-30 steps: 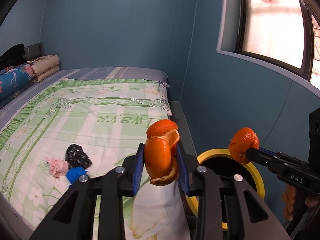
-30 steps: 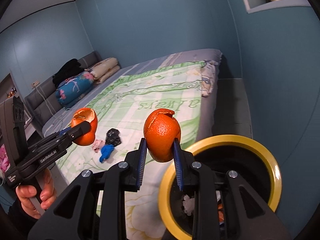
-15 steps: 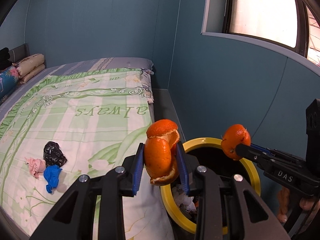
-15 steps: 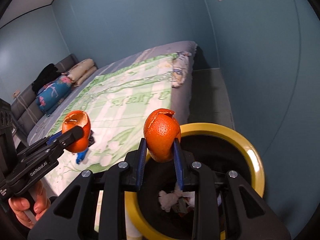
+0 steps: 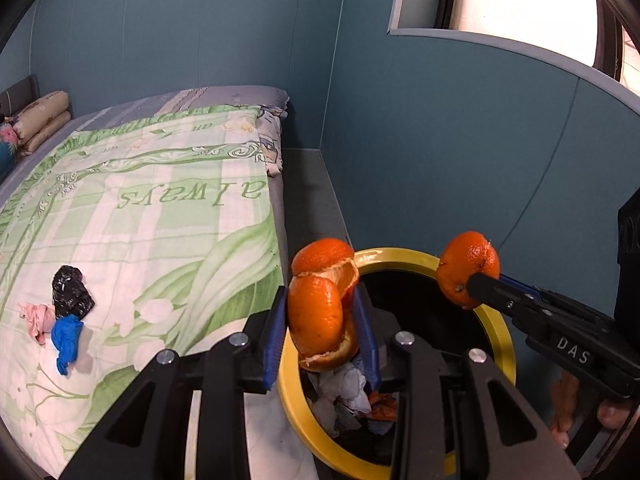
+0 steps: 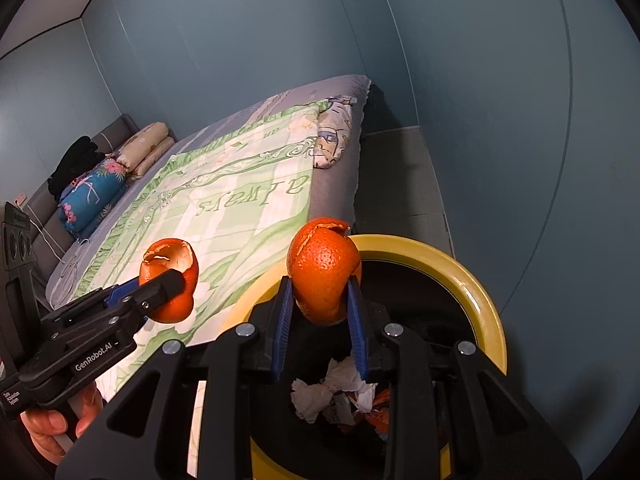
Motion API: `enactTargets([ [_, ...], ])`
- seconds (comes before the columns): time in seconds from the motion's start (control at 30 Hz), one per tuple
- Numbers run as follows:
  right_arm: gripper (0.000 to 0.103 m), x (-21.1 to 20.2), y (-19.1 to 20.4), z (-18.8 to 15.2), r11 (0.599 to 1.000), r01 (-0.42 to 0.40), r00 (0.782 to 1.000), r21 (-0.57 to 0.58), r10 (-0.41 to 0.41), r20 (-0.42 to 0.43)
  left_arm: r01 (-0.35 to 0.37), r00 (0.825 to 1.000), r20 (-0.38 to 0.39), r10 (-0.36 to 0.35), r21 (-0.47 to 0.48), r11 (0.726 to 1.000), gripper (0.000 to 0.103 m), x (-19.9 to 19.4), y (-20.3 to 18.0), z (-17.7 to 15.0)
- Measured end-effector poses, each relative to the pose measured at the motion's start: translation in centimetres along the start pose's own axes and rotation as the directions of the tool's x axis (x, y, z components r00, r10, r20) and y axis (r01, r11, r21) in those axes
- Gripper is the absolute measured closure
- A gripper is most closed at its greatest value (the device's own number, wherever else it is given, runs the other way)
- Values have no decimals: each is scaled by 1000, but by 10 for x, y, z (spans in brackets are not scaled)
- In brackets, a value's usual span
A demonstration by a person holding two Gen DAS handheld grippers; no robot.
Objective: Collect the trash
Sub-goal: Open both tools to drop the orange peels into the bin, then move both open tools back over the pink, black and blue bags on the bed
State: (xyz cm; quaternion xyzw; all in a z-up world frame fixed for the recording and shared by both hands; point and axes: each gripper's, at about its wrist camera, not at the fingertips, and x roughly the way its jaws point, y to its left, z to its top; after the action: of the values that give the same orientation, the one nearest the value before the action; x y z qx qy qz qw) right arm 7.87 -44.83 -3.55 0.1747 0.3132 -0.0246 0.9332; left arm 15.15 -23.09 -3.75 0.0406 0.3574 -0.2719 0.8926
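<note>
My left gripper [image 5: 322, 330] is shut on a hollow orange peel [image 5: 320, 308], held over the near-left rim of a yellow-rimmed black bin [image 5: 500, 344] that stands beside the bed. My right gripper [image 6: 320, 312] is shut on a second orange peel [image 6: 322, 276], above the same bin [image 6: 476, 284]. Each gripper shows in the other's view: the right gripper [image 5: 474, 280] at the right with its peel [image 5: 466, 270], the left gripper [image 6: 172, 282] at the left with its peel [image 6: 172, 276]. Crumpled paper [image 6: 328, 390] and scraps lie in the bin. Black [image 5: 72, 292], pink [image 5: 38, 316] and blue [image 5: 66, 338] wads lie on the bed.
The bed with a green and white quilt [image 5: 168, 220] fills the left side. Pillows [image 6: 116, 168] and dark clothing are at its far end. Blue walls close in behind and to the right of the bin, with a window [image 5: 520, 4] above. A narrow strip of floor [image 6: 396, 176] runs between bed and wall.
Both grippers have moved right and downward with their peels, from over the bed edge to above the bin. The bin's opening and its contents have come into view.
</note>
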Motion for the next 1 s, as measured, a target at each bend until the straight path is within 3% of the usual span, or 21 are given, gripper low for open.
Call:
enactTargets([
  [0.23, 78, 7, -5, -2, 1000, 4, 1000, 14, -4, -21, 10, 999, -35, -10, 11, 1000, 72, 10, -7, -7],
  [0.5, 78, -1, -7, 0, 999, 36, 999, 17, -36, 10, 14, 999, -30, -13, 10, 1000, 69, 8, -9, -9],
  [0.57, 76, -1, -10, 1, 998, 50, 999, 31, -50, 13, 17, 1000, -22, -17, -6, 1000, 57, 5, -7, -9],
  [0.63, 64, -2, -16, 1, 997, 47, 999, 59, -48, 16, 8, 1000, -9, -8, -14, 1000, 45, 0, -5, -8],
  [0.67, 56, -3, -18, 1, 997, 44, 999, 71, -46, 21, 1, 1000, 0, -1, -17, 1000, 42, -2, -4, -8],
  [1.0, 49, -17, -12, 7, 999, -9, 996, 50, 5, 86, -74, 996, 38, 77, -72, 995, 25, -20, 26, -2],
])
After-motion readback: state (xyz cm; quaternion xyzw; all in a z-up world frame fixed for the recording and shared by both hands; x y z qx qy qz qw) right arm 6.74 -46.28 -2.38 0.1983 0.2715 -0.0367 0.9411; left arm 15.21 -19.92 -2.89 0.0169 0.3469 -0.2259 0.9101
